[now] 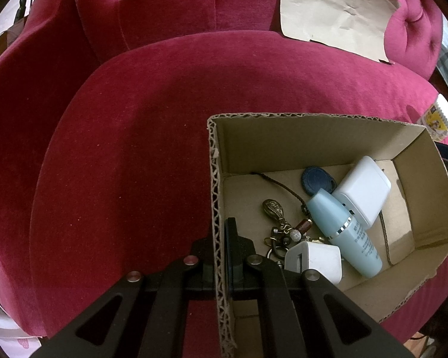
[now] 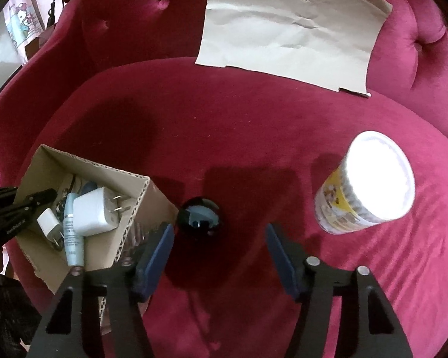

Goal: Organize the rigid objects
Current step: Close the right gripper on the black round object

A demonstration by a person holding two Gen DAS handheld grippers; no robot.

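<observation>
Left wrist view: my left gripper point(image 1: 222, 256) has its fingers clamped on the near left wall of the cardboard box point(image 1: 283, 137), steadying it on the red sofa seat point(image 1: 134, 149). Inside lie a pale blue bottle point(image 1: 340, 229), a large white charger point(image 1: 364, 189), a small white charger point(image 1: 313, 259), a blue tag point(image 1: 315, 179) and a keychain point(image 1: 273, 208).

Right wrist view: my right gripper point(image 2: 219, 238) has its fingers apart, nothing between them. A black ball point(image 2: 198, 214) sits just ahead, nearer the left finger, just beside the box's right wall. A white-lidded tub point(image 2: 370, 185) stands toward the seat's right edge.

Judgement: next pick is the ball. Shift left to centre it, descend, close gently; round and glossy, it may squirt out.
</observation>
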